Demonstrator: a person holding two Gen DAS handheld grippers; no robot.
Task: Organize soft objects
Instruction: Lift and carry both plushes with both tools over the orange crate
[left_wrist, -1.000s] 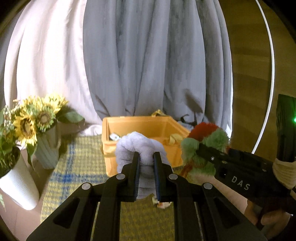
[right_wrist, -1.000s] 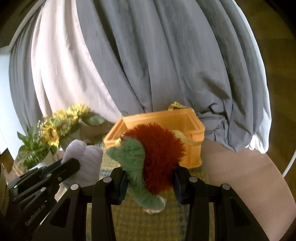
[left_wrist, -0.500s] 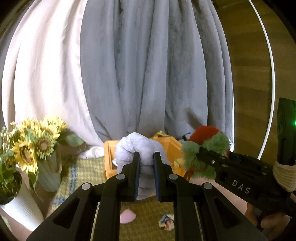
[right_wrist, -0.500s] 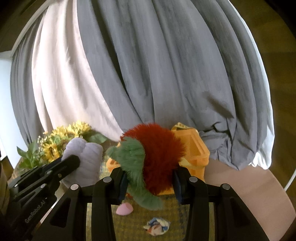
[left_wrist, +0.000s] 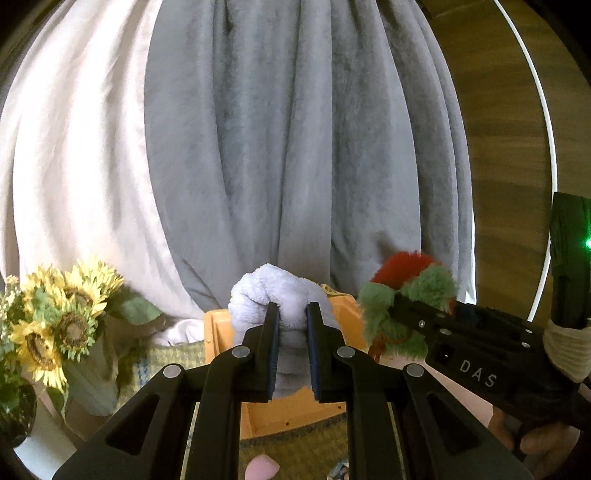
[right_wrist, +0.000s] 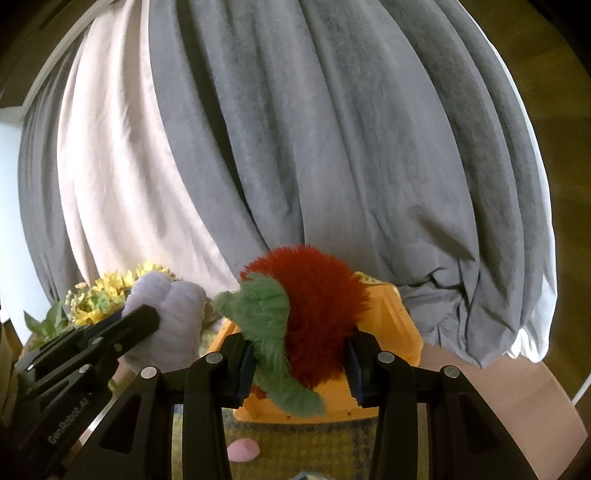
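My left gripper (left_wrist: 291, 317) is shut on a pale lavender plush toy (left_wrist: 269, 291), held in the air above the orange bin (left_wrist: 218, 332). My right gripper (right_wrist: 299, 354) is shut on a furry red and green plush toy (right_wrist: 314, 295), held up in front of the same orange bin (right_wrist: 391, 325). In the left wrist view the right gripper and its red and green toy (left_wrist: 406, 288) are close on the right. In the right wrist view the left gripper and its lavender toy (right_wrist: 166, 310) are close on the left. The bin's inside is hidden.
Sunflowers in a vase (left_wrist: 62, 325) stand at the left, with a white pot (left_wrist: 33, 435) nearer. A small pink object (right_wrist: 242, 450) and a crumpled printed scrap (left_wrist: 340, 472) lie on the yellow-green checked mat (left_wrist: 295, 450). Grey and white curtains (left_wrist: 295, 147) hang behind.
Both grippers have risen and tilted upward with their toys still held. The bin sits lower and smaller in both views, and the mat with the pink object has come into sight below.
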